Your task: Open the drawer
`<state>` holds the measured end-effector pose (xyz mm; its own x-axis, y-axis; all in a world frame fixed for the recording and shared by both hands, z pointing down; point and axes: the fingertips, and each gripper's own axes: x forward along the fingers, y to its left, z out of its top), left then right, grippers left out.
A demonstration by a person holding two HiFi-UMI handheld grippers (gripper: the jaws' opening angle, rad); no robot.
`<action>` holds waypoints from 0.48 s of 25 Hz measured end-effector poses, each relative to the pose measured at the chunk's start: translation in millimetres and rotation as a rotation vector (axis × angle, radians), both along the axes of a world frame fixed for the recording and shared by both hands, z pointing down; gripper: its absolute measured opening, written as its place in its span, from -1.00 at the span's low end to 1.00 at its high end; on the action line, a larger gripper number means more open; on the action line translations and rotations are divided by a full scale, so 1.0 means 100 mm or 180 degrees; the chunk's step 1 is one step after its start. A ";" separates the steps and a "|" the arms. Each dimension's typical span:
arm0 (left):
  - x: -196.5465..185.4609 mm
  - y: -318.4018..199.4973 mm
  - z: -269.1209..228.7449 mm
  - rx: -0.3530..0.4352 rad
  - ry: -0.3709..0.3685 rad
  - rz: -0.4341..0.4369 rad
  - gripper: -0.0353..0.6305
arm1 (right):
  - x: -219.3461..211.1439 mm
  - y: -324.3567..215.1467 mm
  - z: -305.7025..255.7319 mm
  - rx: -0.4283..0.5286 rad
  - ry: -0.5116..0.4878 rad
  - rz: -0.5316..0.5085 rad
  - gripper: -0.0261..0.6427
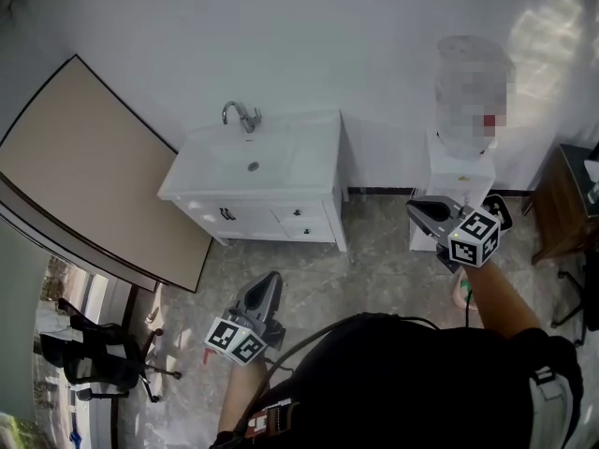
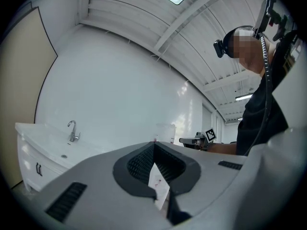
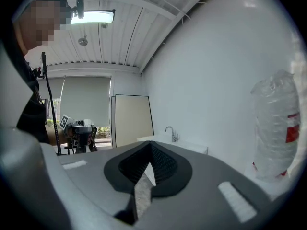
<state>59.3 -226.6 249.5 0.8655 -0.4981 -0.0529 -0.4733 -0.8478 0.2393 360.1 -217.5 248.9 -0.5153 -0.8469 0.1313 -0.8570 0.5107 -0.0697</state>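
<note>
Task not started. The drawer sits shut in the front of the vanity, right of centre, knob untouched. You stand well back from the vanity. Left claw: jaws pressed together, holding nothing. Right claw: jaws together, empty, off the vanity's right side. All steps remain: approach the vanity, grip the knob, pull.

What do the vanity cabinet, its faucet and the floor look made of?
Vanity cabinet: white painted wood or board, likely; matte fronts with small dark handles.
Faucet: polished metal, probably chrome; silvery, with bright glints.
Floor: stone or stone-look tile; mottled grey pattern with a slight sheen, seams too faint to tell.
</note>
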 end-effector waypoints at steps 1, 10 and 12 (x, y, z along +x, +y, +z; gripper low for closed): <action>0.02 -0.05 0.02 -0.0008 -0.0001 0.0008 -0.89 | 0.01 -0.05 0.02 -0.0007 0.0000 0.0000 -0.94; -0.14 -0.83 0.17 -0.0049 0.0096 0.0174 -0.89 | -0.20 -0.72 0.08 -0.0065 0.0082 0.0136 -0.94; -0.27 -1.11 0.16 -0.0020 0.0112 0.0221 -0.89 | -0.32 -0.94 0.05 -0.0051 0.0105 0.0206 -0.94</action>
